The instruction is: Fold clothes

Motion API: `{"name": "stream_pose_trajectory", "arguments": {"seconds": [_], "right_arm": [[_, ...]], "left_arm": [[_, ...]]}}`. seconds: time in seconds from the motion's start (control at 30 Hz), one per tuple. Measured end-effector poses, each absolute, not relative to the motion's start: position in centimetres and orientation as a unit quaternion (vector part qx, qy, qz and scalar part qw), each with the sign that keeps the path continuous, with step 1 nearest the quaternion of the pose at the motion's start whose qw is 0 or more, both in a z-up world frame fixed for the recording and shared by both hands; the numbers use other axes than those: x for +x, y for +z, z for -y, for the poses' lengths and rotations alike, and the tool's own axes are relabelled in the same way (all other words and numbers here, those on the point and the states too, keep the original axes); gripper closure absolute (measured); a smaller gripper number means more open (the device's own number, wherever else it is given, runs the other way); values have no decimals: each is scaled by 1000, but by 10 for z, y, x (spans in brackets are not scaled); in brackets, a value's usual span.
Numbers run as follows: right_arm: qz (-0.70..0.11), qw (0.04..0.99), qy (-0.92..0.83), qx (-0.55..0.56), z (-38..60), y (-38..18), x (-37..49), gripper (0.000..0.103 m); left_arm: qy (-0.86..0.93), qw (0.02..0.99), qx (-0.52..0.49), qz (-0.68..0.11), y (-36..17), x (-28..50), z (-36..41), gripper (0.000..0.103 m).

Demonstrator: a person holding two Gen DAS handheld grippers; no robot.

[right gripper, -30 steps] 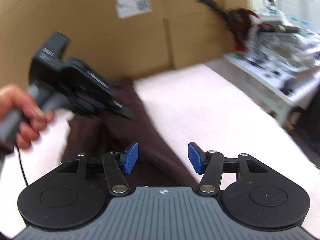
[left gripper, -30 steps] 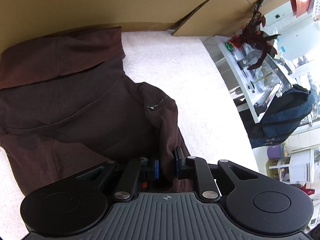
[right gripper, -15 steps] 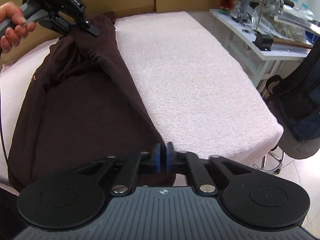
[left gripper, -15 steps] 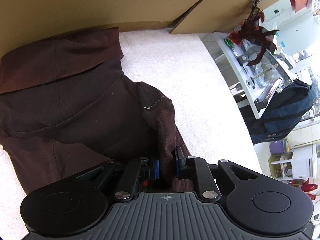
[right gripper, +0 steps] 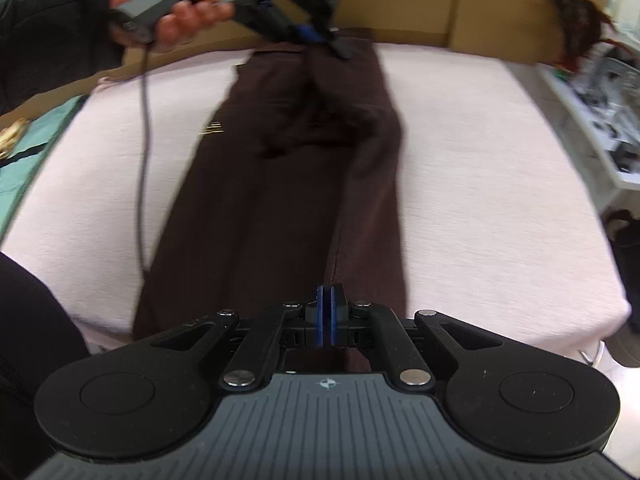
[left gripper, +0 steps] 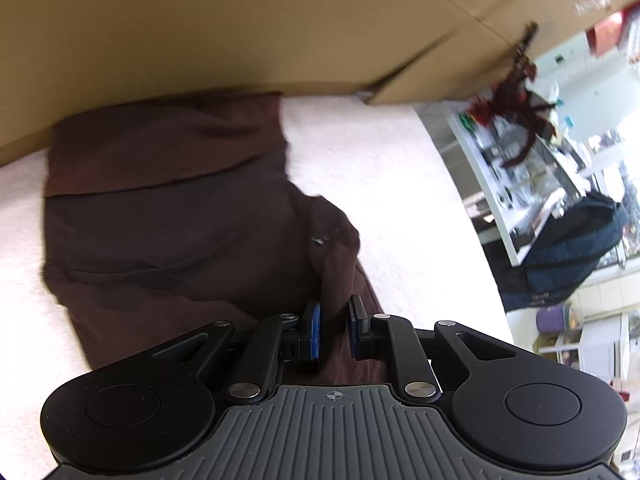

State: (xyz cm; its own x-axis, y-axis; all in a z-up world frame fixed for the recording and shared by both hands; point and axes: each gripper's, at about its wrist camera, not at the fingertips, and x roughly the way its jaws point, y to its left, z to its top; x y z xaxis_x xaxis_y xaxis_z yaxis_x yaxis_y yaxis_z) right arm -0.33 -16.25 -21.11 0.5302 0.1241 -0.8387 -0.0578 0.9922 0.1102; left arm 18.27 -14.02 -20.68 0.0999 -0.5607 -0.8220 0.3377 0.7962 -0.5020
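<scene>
Compared with a second earlier, the dark brown garment is now seen drawn out into one long strip down the pale pink counter, where before it was bunched in a wider heap. In that time the right tongs have been closing from a wide gap; their blue pads are now pressed together on the near edge of the garment, with a ridge of cloth rising from between them. The left tongs are little changed: they are clenched on a thick fold of the same cloth, with the bunched fabric filling the narrow gap between the pads. In the right wrist view the left tongs are seen at the far end of the garment, held by a hand in a dark sleeve, from which a cable hangs down over the counter.

The garment is laid lengthwise on the counter, from its near edge to its far edge, against the cardboard wall behind. A lighter brown band is folded across its far end, just in front of the cardboard. Creases and a raised fold are seen along the garment's right side, and a small light mark on the cloth left of centre. A dark blue bag is seen beyond the counter's right edge.
</scene>
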Motion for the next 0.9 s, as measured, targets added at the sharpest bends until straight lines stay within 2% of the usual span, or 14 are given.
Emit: {"name": "stream_pose_trajectory", "arguments": {"seconds": [0.2, 0.27, 0.37, 0.43, 0.47, 0.53, 0.57, 0.6, 0.63, 0.7, 0.73, 0.83, 0.87, 0.9], "right_arm": [[-516, 852, 73, 47, 146, -244, 22, 98], [-517, 850, 76, 66, 151, -245, 23, 95], [-505, 852, 74, 115, 168, -236, 16, 91], [-497, 854, 57, 143, 181, -231, 10, 91], [-494, 854, 45, 155, 188, -230, 6, 89], [-484, 857, 23, 178, 199, -226, 0, 88], [-478, 858, 14, 187, 204, -224, -3, 88], [-472, 860, 7, 193, 207, -223, -4, 87], [-468, 861, 0, 196, 210, -222, -3, 87], [-460, 864, -14, 206, 215, -221, -3, 70], [-454, 864, -20, 215, 217, -221, -6, 68], [-440, 867, -34, 232, 220, -220, -11, 67], [-437, 868, -38, 234, 221, -219, -14, 67], [-435, 868, -43, 236, 222, -218, -15, 67]], "left_arm": [[-276, 740, -96, -605, -218, 187, 122, 92], [-279, 740, -104, -603, -218, 186, 118, 91], [-290, 737, -118, -599, -212, 183, 114, 71], [-296, 733, -129, -599, -210, 181, 112, 69], [-298, 729, -135, -601, -210, 180, 111, 65], [-299, 724, -144, -605, -210, 178, 109, 51], [-299, 723, -144, -606, -211, 177, 111, 40], [-300, 723, -140, -607, -211, 176, 113, 34], [-300, 722, -137, -608, -211, 174, 116, 33], [-303, 720, -128, -611, -212, 171, 124, 26], [-304, 719, -123, -612, -213, 169, 129, 25], [-310, 718, -104, -614, -218, 165, 143, 28], [-309, 720, -96, -614, -219, 164, 147, 41], [-311, 721, -92, -612, -219, 165, 148, 67]]}}
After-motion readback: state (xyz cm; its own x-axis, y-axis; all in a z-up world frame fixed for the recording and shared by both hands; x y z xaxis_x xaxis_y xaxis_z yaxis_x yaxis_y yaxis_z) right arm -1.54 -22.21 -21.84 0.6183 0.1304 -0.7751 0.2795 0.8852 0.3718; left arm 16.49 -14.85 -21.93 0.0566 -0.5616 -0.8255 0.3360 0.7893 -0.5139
